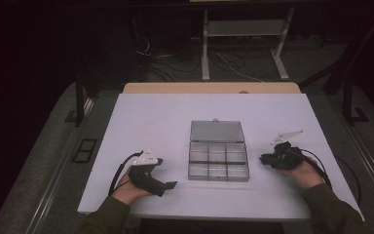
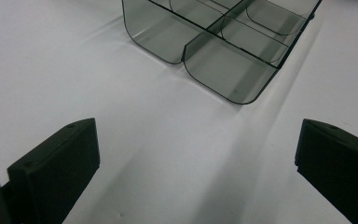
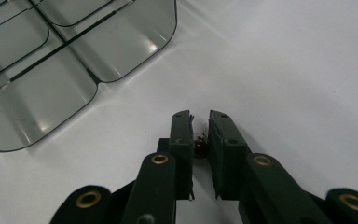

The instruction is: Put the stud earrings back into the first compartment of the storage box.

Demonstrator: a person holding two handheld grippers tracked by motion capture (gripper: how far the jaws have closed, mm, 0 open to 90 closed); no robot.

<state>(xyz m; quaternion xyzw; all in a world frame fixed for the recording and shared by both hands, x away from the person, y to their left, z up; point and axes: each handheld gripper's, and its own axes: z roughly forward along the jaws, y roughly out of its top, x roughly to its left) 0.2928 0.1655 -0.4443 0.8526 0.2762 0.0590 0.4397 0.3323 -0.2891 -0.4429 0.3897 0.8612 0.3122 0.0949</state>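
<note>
Grey clear box (image 1: pixel 218 155) (lid up) sits between the wide-spread left gripper (image 1: pixel 168 186) at nine o'clock and right gripper (image 3: pixel 200 122) pinching a small dark bead (image 3: pixel 200 147).

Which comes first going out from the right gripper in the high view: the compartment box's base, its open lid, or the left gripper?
1. Compartment box base, just to the left of the right gripper.
2. Open lid, farther back, behind the base.
3. Left gripper, beyond the box, at the table's near-left.

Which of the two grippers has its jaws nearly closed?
The right gripper: its jaws are pinched around a small dark red thing. The left gripper has its jaws spread wide.
</note>
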